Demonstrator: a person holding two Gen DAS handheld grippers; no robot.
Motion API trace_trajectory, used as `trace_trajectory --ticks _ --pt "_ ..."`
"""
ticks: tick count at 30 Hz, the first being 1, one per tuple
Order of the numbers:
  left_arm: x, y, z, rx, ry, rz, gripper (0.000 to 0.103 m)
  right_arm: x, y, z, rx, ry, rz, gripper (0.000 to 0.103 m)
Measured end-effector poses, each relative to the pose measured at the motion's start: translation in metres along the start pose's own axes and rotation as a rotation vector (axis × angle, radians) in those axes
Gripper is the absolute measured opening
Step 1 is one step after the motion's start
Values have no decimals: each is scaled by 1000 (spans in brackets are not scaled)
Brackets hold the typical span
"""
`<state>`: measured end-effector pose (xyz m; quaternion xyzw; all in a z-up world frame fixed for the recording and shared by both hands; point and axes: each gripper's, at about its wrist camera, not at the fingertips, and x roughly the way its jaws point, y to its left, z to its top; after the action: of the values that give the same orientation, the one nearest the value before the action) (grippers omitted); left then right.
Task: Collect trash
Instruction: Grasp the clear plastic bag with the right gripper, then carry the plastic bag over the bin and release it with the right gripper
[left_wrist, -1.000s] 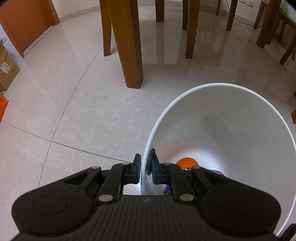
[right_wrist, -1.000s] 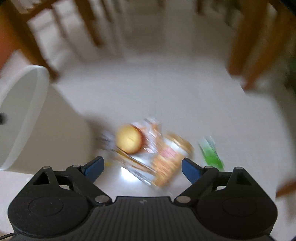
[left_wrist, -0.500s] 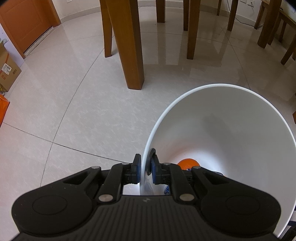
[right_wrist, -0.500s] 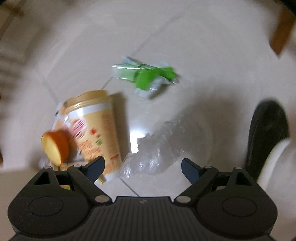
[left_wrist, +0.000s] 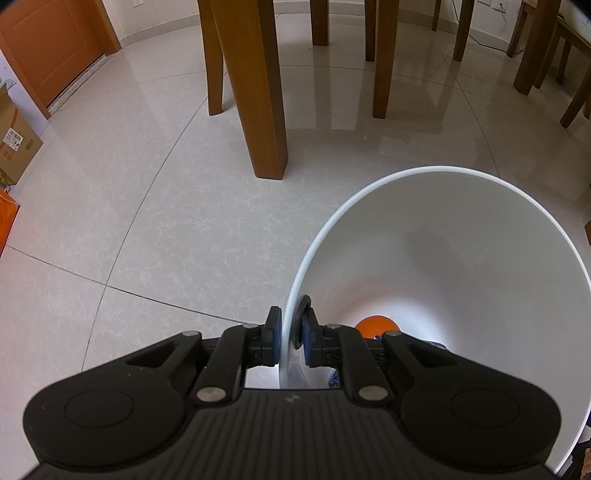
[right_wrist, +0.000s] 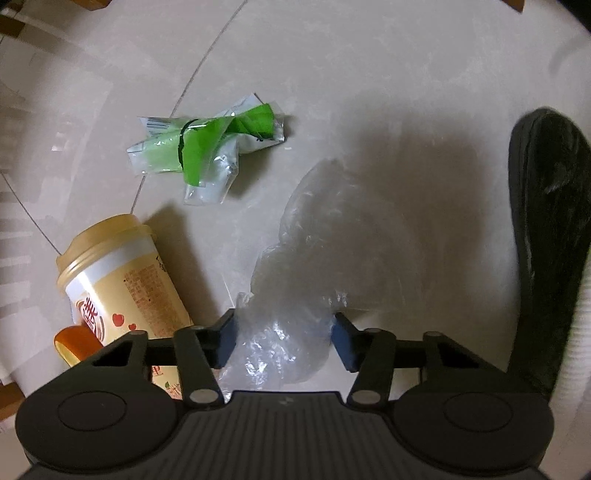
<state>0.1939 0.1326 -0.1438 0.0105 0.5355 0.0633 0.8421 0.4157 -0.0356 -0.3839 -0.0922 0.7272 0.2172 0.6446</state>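
Right gripper (right_wrist: 282, 341) points down at the tiled floor (right_wrist: 369, 74), jaws partly open and straddling the near end of a crumpled clear plastic bag (right_wrist: 295, 295); both pads sit at or very near the film, but a firm pinch is not evident. Left gripper (left_wrist: 290, 338) is clamped on the near rim of the white bin (left_wrist: 461, 258), one pad outside the wall and one inside; an orange item (left_wrist: 376, 325) lies at the bin bottom. Judged step: pickup of the bag, grasp not yet complete. Next move calls for closing fully on the bunched end, since thin film may slip. Bag's long axis runs from between the pads away and slightly to the right. Also on the floor: green-and-clear wrapper (right_wrist: 207, 147) beyond, yellow lidded cup (right_wrist: 122, 280) on its side to the left, lid end away from the camera. Dark shoe (right_wrist: 546, 240) at right.
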Motion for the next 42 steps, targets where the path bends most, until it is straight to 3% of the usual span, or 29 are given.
trace_trajectory --ticks 8,14,20,26,29,37,42 --pt "1 -1 0 13 3 5 10 -33 36 -7 -155 -51 -89 54" --pt "1 -3 -2 24 -7 7 11 -74 83 -17 -355 -122 -78 54" --pt "-1 -6 -6 56 -22 35 19 -117 122 -33 -543 -182 -33 54" --pt "-4 -10 -10 96 -66 30 19 -143 142 -50 -702 -219 24 54" --pt "-5 -12 -11 111 -77 29 11 -152 154 -66 -779 -232 63 54" --pt "-9 -12 -12 115 -94 29 10 -190 179 -112 -981 -274 184 54" --pt "-8 -12 -11 116 -91 29 9 -212 205 -139 -1092 -241 281 54"
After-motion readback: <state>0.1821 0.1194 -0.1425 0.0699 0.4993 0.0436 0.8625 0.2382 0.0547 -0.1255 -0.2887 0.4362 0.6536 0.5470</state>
